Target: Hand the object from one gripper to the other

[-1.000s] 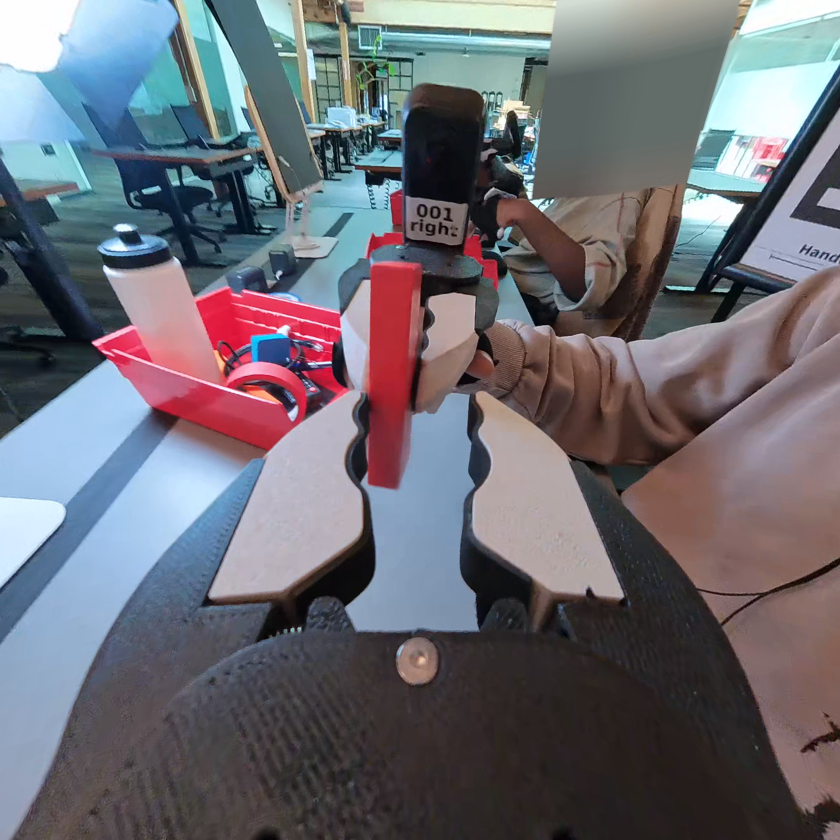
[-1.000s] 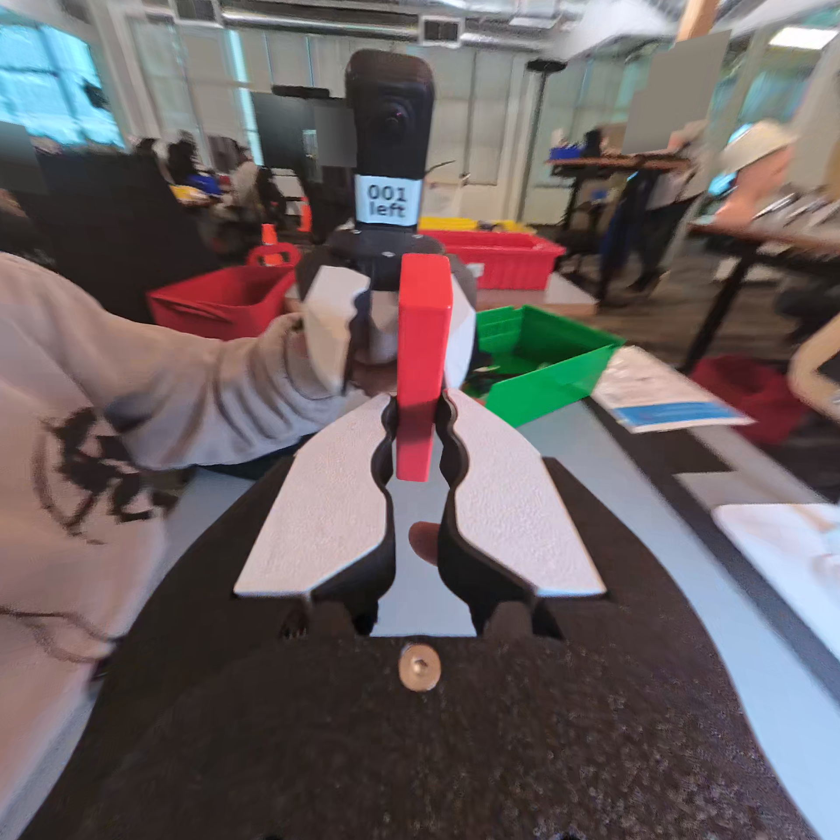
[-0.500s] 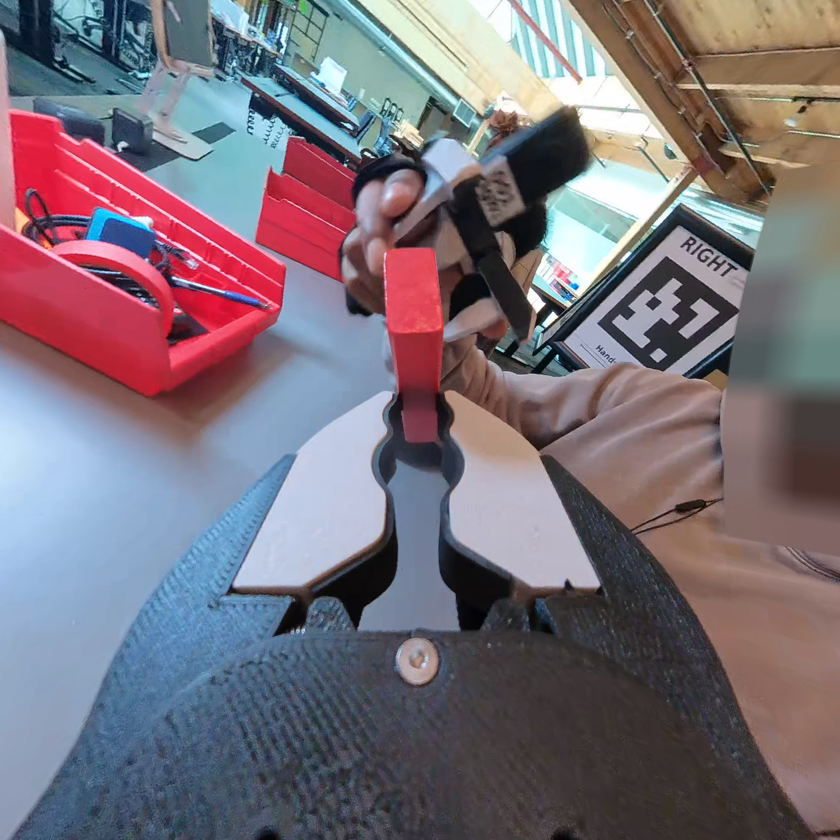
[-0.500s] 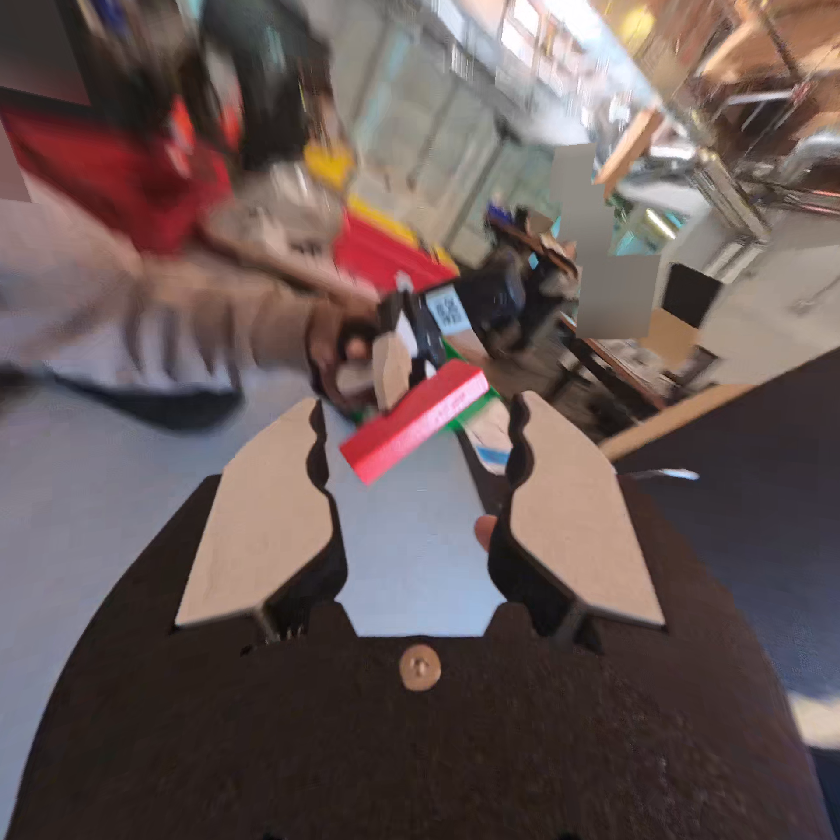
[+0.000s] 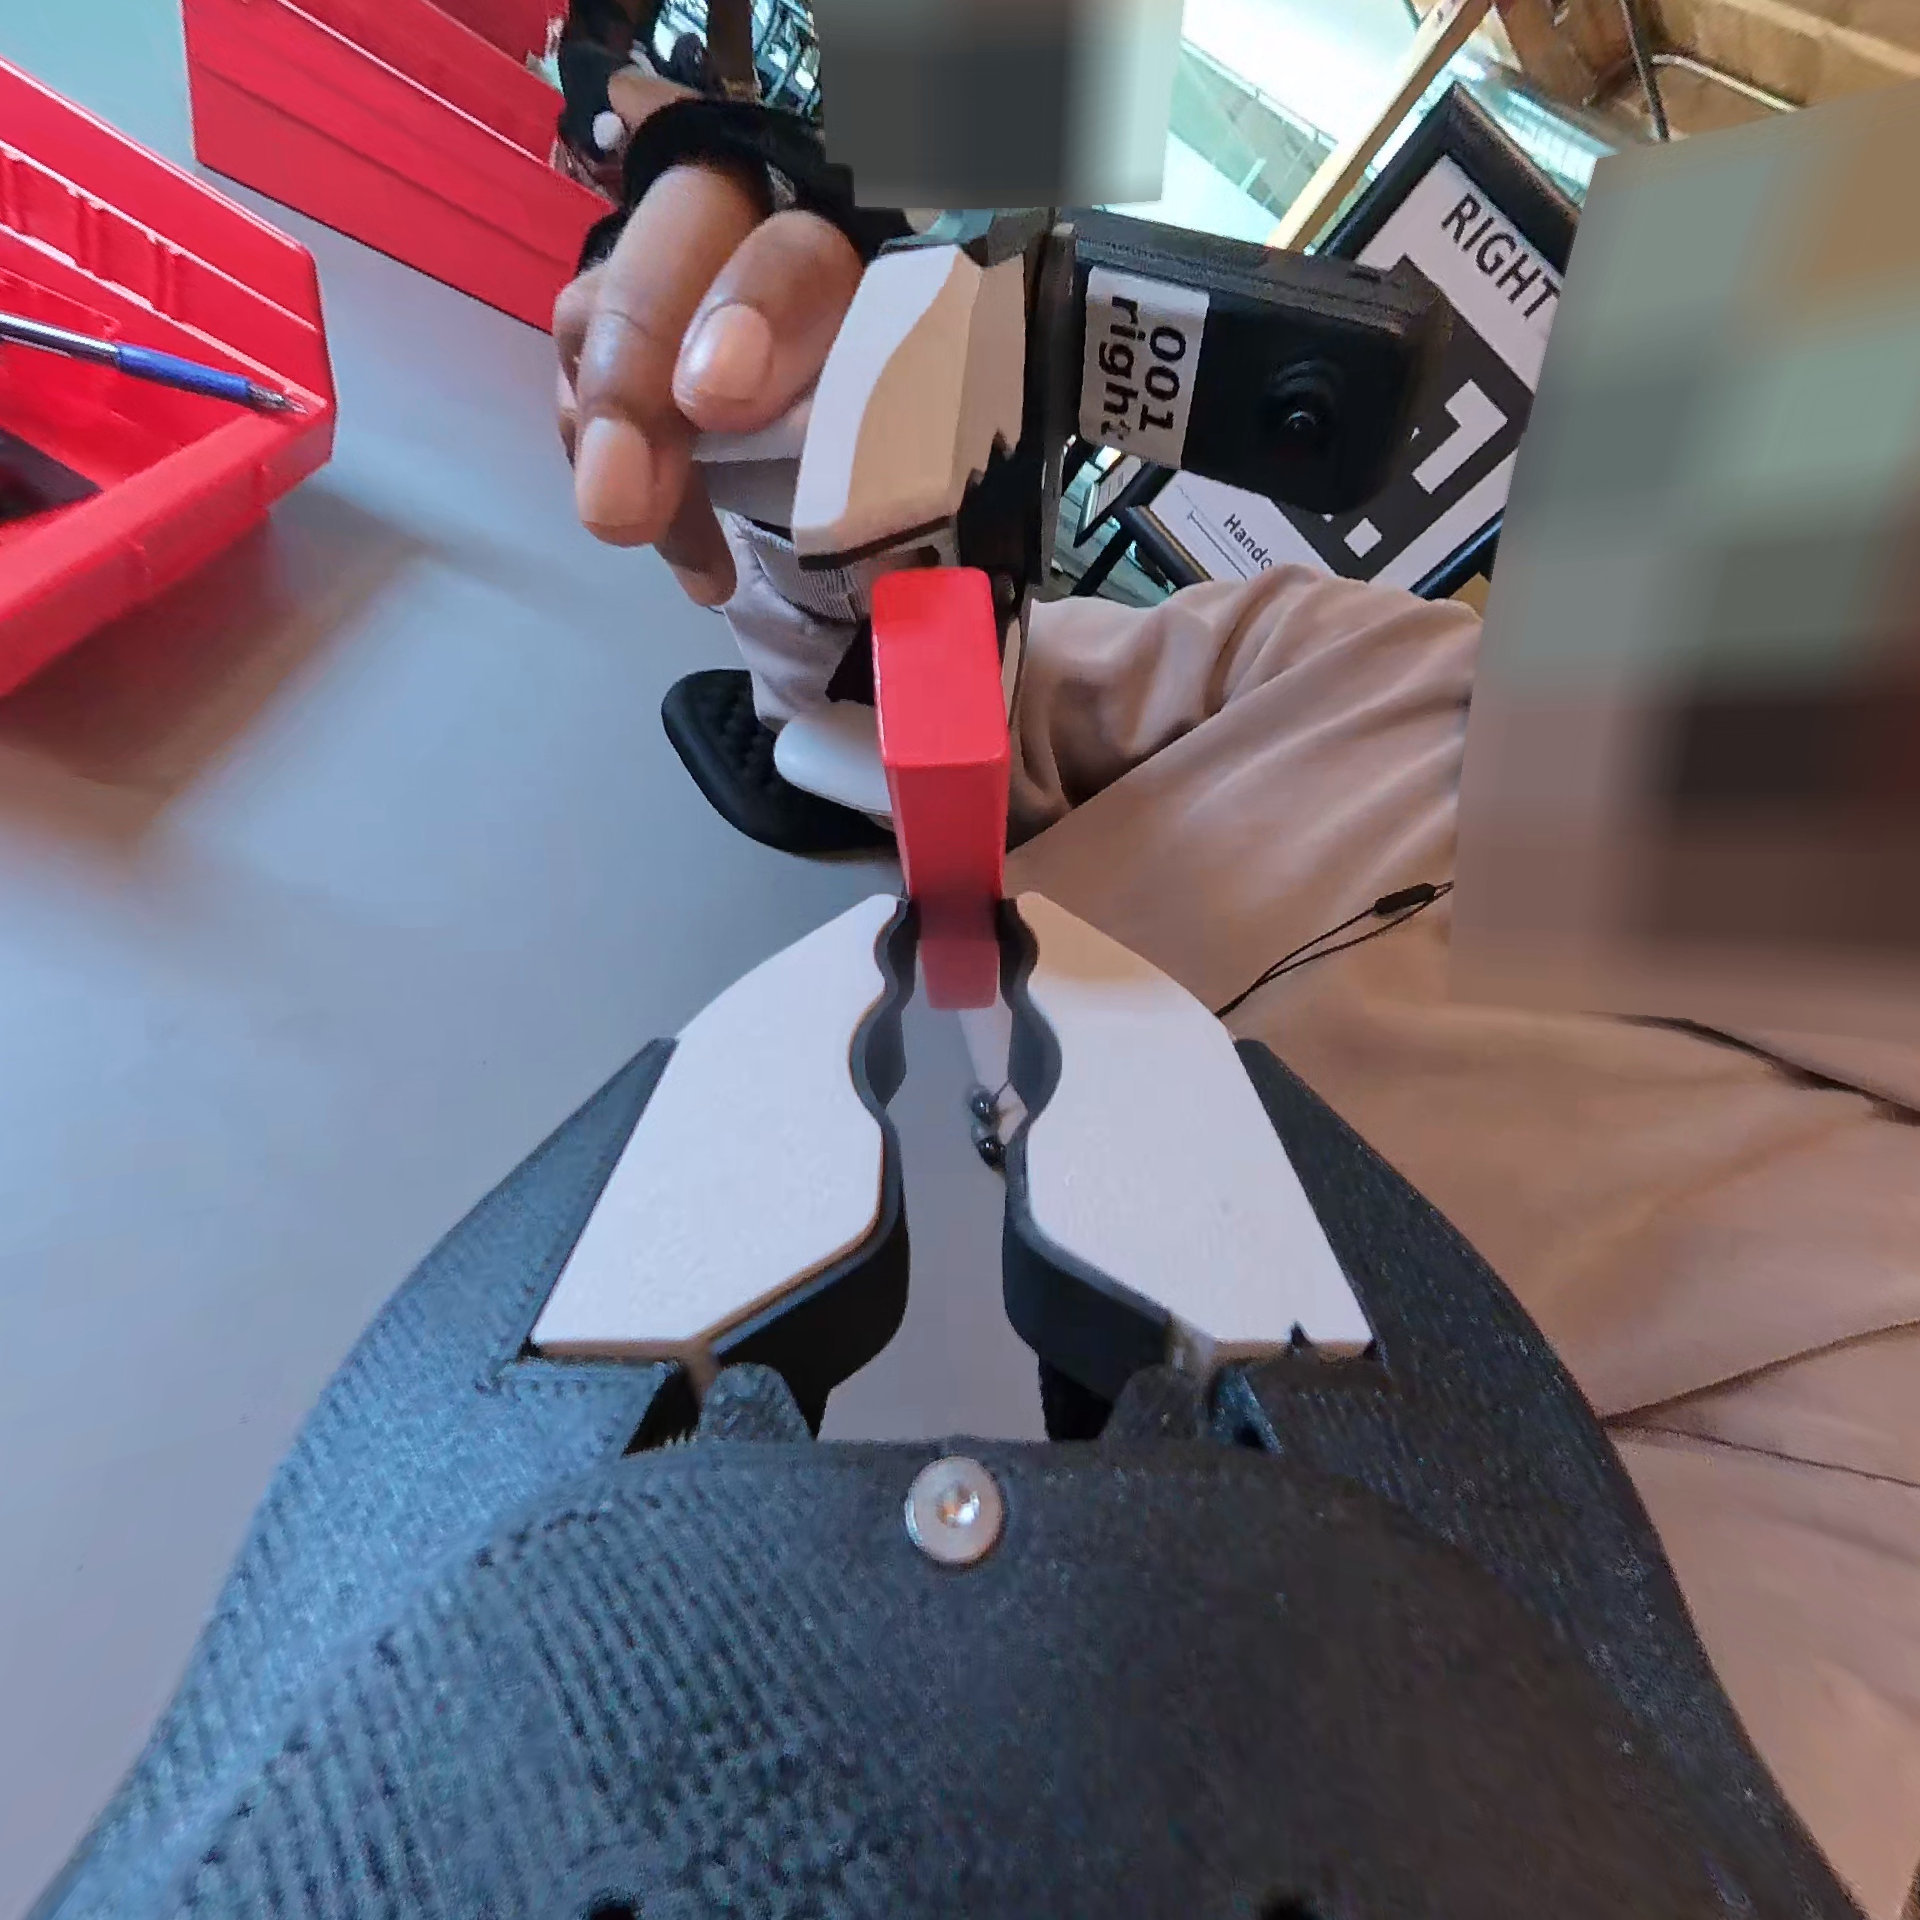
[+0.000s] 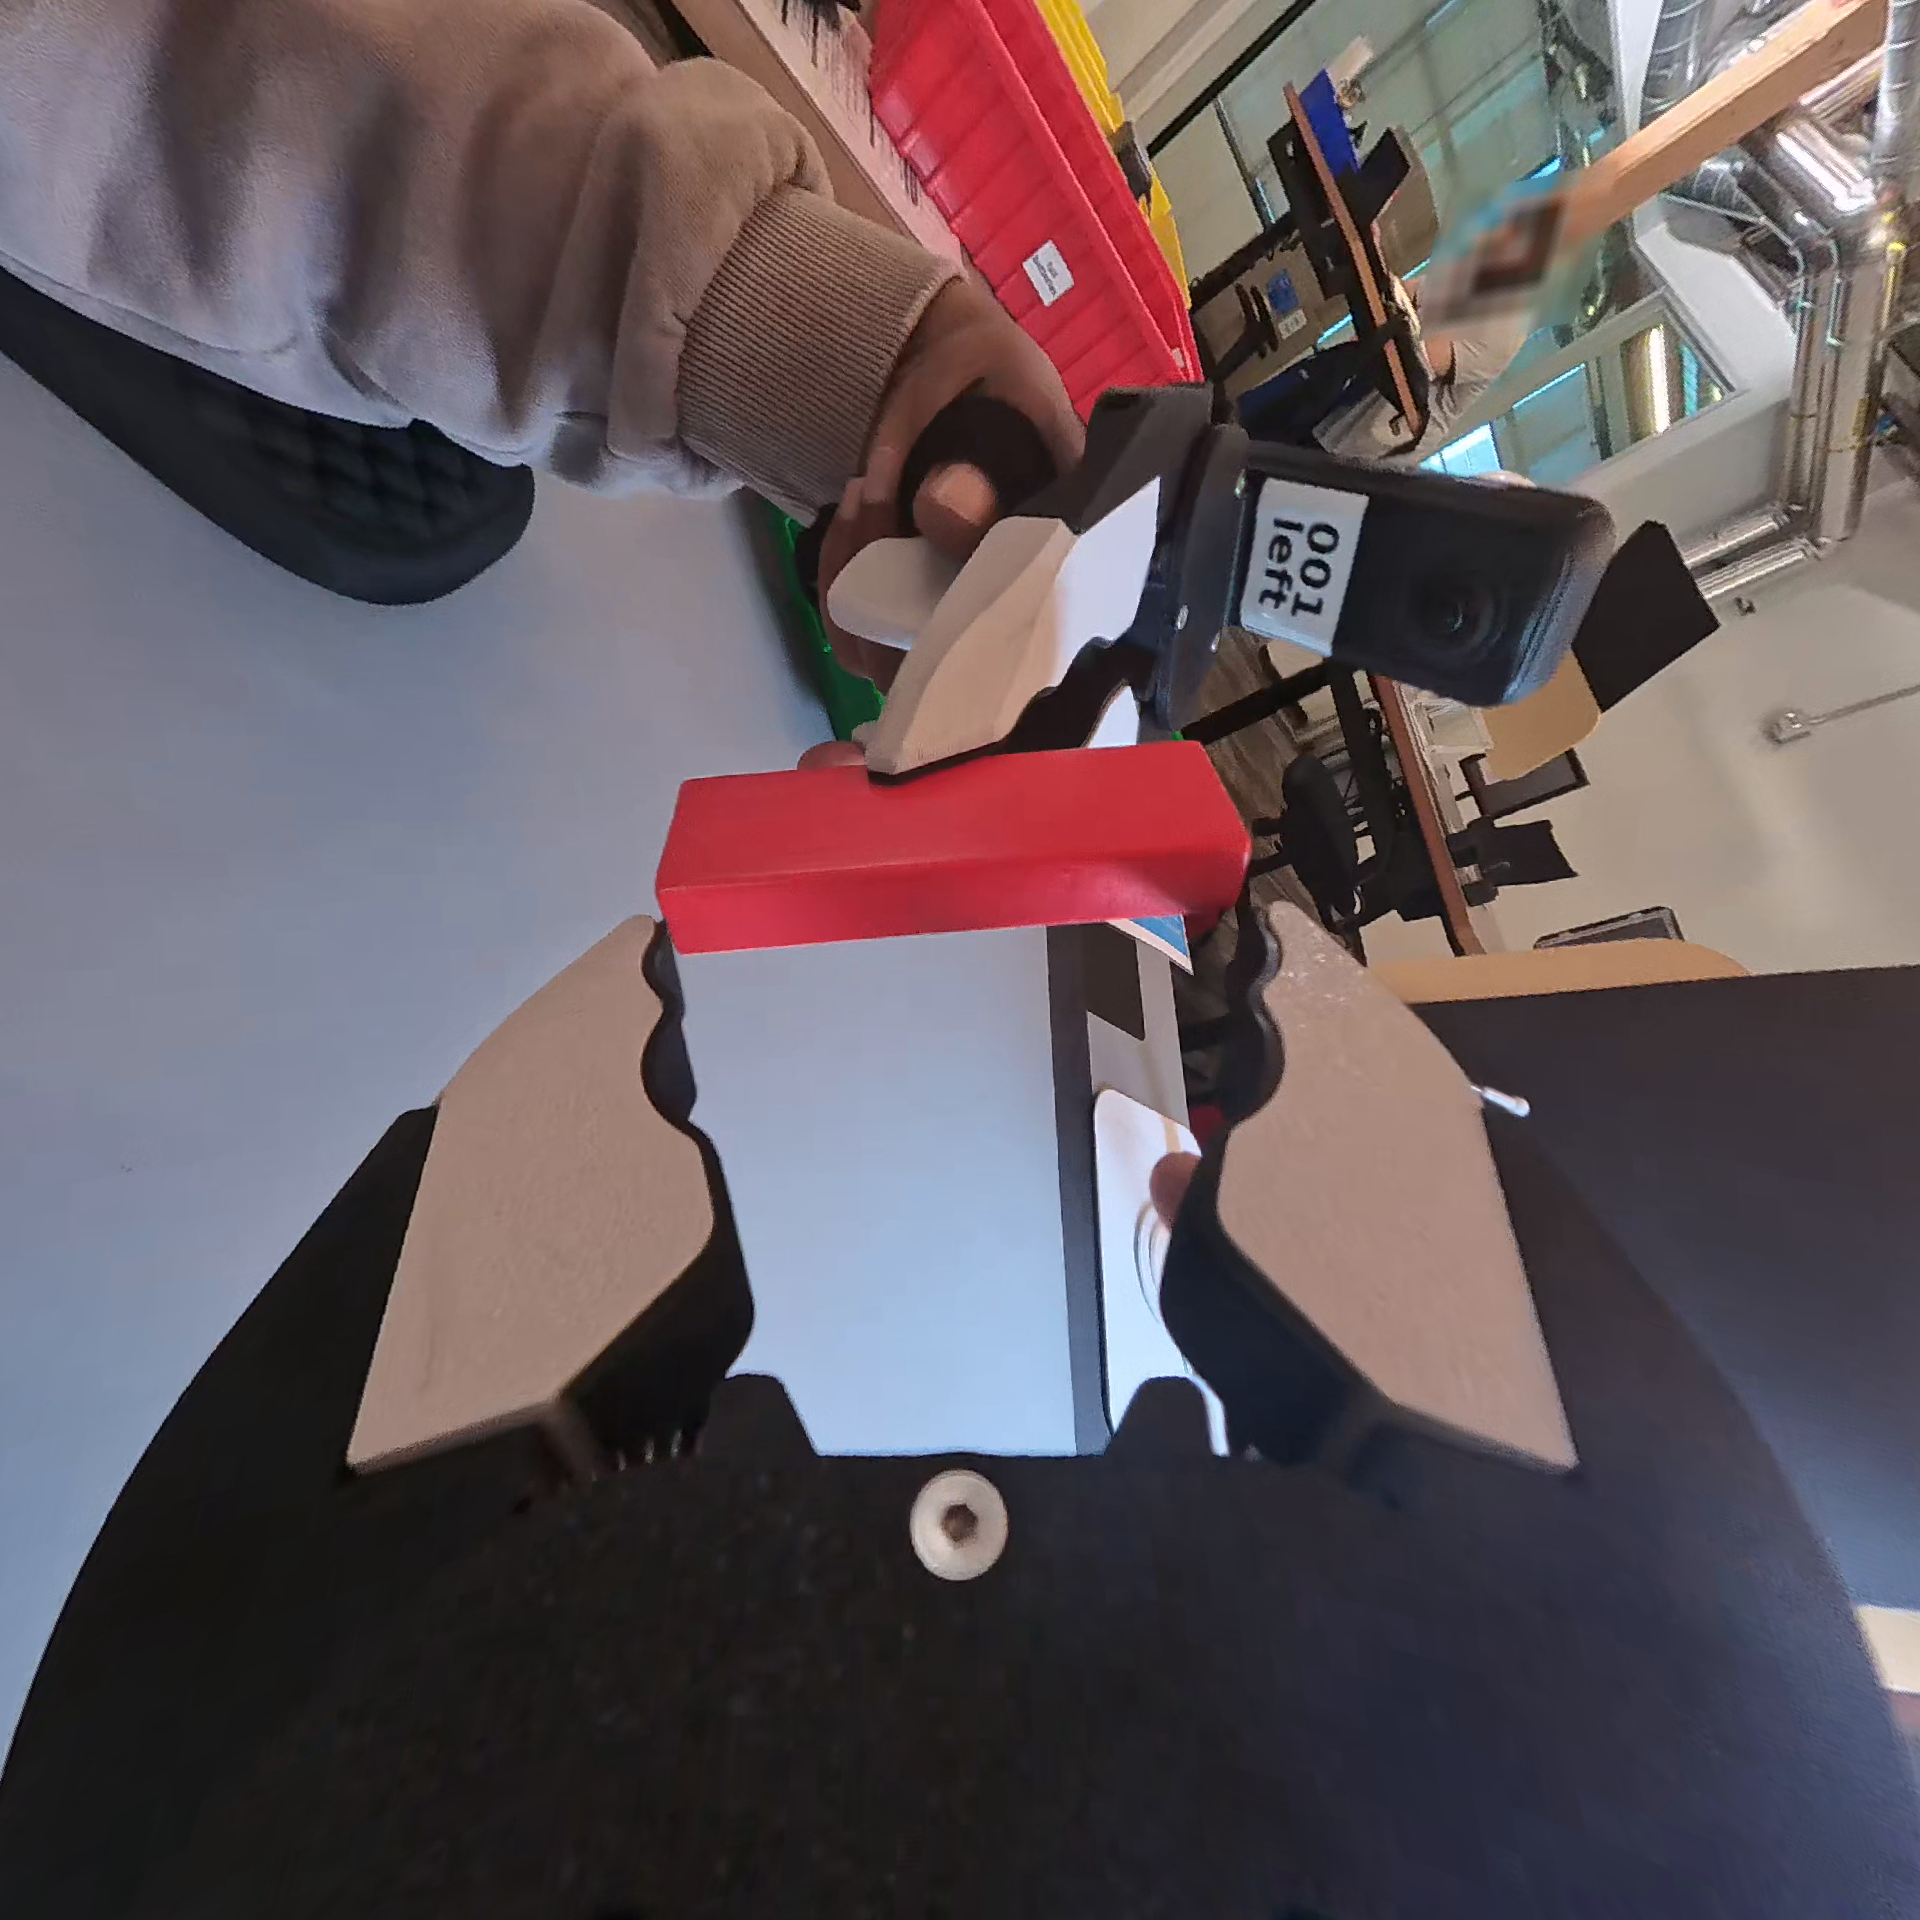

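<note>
Between the two white fingers of the left gripper, a red block is clamped by its near end, its long axis running straight out ahead of the fingertips. Facing it, the right gripper is rolled onto its side, held by a hand above a grey table. From the right wrist view, that gripper's jaws stand wide open and hold nothing. The block lies crosswise just beyond their tips, its length spanning nearly the whole gap, while one finger of the left gripper presses on its top face. Judging from this, the open jaws bracket the block end to end rather than across its thin side, so the right gripper would need to turn before closing.
</note>
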Demonstrator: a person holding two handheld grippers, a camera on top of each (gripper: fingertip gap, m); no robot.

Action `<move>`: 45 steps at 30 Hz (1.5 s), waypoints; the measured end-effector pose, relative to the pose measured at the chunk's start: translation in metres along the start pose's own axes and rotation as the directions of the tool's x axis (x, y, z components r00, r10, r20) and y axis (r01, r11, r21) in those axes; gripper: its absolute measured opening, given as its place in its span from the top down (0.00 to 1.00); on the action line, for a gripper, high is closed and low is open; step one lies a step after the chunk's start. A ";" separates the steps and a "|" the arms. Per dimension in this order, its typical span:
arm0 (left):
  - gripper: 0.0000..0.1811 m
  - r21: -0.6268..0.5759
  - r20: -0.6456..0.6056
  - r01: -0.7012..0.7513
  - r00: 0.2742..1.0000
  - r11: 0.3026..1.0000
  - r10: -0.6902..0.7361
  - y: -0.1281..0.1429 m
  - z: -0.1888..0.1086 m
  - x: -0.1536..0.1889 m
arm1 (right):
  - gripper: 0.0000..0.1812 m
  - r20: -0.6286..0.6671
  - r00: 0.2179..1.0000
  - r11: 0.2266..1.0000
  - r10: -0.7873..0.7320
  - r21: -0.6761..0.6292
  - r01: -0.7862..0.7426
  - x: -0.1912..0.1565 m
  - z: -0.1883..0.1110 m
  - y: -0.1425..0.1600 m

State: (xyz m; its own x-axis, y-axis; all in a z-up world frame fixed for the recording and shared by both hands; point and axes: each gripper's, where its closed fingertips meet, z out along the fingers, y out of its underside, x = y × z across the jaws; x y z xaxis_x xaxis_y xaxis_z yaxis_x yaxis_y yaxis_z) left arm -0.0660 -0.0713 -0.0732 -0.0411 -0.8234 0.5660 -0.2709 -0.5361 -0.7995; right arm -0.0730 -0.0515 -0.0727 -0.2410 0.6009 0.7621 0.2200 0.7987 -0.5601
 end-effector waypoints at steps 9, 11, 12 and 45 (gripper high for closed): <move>0.92 -0.079 -0.019 -0.016 1.000 0.997 0.015 0.012 0.008 0.003 | 0.42 0.045 0.999 0.999 -0.027 0.041 0.025 -0.016 0.007 -0.014; 0.92 -0.108 -0.014 -0.026 1.000 0.994 0.024 0.017 0.008 0.002 | 0.42 0.061 0.997 0.999 -0.042 0.018 0.041 -0.020 0.010 -0.012; 0.92 -0.111 -0.018 -0.026 1.000 0.994 0.024 0.018 0.008 0.002 | 0.42 0.061 0.997 0.999 -0.038 0.015 0.037 -0.020 0.010 -0.012; 0.65 -0.371 0.812 -0.797 -0.029 0.477 0.583 -0.093 -0.088 0.024 | 0.42 -0.048 0.750 0.695 0.660 0.417 -0.585 0.110 -0.147 0.066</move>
State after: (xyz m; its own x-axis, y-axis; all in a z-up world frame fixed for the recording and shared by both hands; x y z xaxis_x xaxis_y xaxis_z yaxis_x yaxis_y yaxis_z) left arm -0.1265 -0.0246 0.0328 0.6239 -0.4399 -0.6459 -0.4533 0.4696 -0.7576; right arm 0.0538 0.0624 0.0218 0.0094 0.9760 0.2176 -0.1004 0.2175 -0.9709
